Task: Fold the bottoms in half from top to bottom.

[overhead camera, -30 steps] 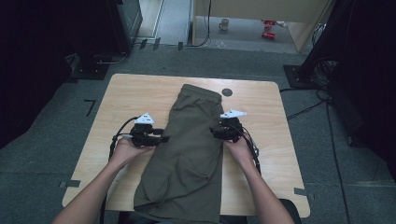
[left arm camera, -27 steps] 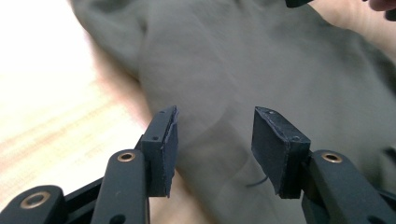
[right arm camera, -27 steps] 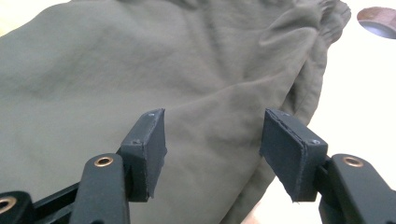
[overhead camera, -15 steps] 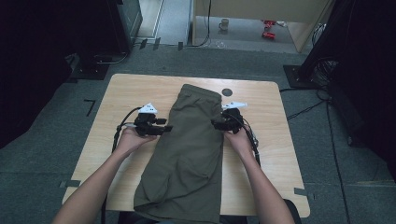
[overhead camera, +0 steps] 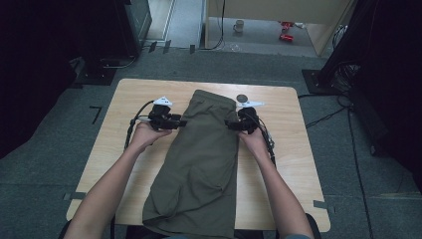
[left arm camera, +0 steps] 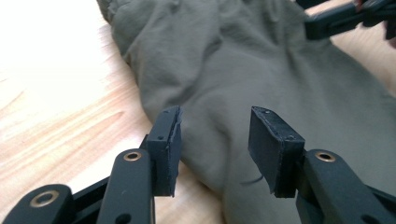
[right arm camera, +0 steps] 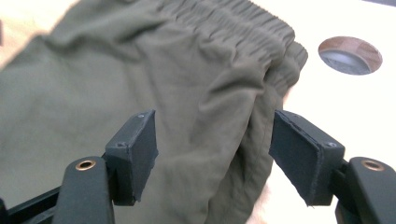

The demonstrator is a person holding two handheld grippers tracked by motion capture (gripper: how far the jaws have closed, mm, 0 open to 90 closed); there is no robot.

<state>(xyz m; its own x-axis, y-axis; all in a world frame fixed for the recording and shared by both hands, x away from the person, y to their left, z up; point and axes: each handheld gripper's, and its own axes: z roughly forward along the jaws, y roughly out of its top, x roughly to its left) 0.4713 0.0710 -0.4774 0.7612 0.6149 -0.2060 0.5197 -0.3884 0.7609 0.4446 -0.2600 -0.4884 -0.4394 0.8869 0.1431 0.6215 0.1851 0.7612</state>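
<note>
Olive-green folded trousers [overhead camera: 201, 169] made of soft cotton-like cloth lie lengthwise down the middle of the pale wooden table [overhead camera: 124, 164] — the gathered elastic waistband sits at the far end, the leg hems hang just over the near edge. So the long axis runs near-to-far, and both hands come at it from the sides, square to that axis.

Left gripper [overhead camera: 175, 122] sits at the garment's left edge, up in the far third, not far below the waistband. In the left gripper view its black jaws stand apart with the folded cloth edge [left arm camera: 205, 154] lying between and just beyond the pads, nothing pinched. They have just been closing a bit, but the pads don't press on the fabric yet.

Right gripper [overhead camera: 233, 125] mirrors it at the right edge, about level with the left one. Its jaws are parted too and have just been opening, with the thick fold of the right side seam [right arm camera: 233, 154] between them, untouched as far as I can tell. A round hole in the tabletop [right arm camera: 350, 55] shows beyond, just right of the waistband.

Both hands look about equally near — my guess is the next move is a two-sided pinch of the edges, each gripper pushing inward toward the centre line.
</note>
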